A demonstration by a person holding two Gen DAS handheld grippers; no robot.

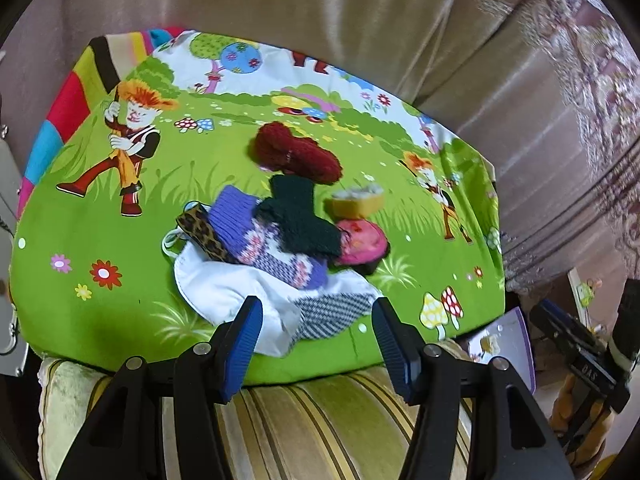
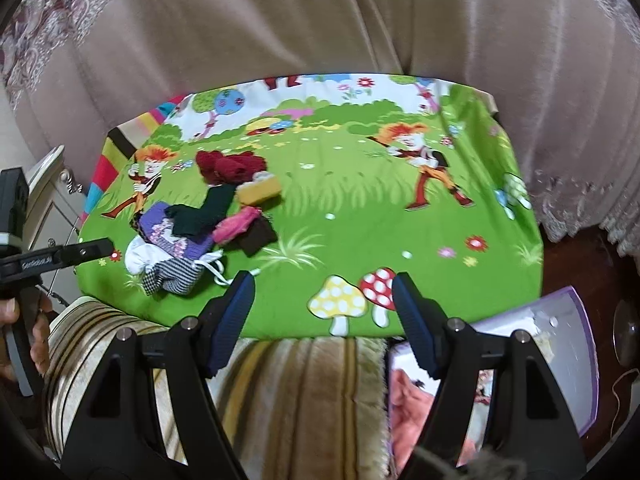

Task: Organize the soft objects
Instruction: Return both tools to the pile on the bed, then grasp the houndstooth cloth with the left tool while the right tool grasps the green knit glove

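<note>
Green cartoon-print cushion (image 1: 100,240) carries tangled knit-sock pile (image 1: 280,232); left tongs (image 1: 318,330), right tongs (image 2: 324,300) spread, empty. Risk: pinch snags several pieces.

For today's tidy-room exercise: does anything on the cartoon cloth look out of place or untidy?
Yes. The soft things lie in one jumbled heap on the green cloth: a dark green knit sprawls across a purple knit, over a crumpled white cloth. Nothing is sorted.

A heap of small knitted garments (image 2: 192,224) lies on the left part of the printed cushion (image 2: 360,232); a curtain (image 2: 320,20) hangs behind the cushion.
</note>
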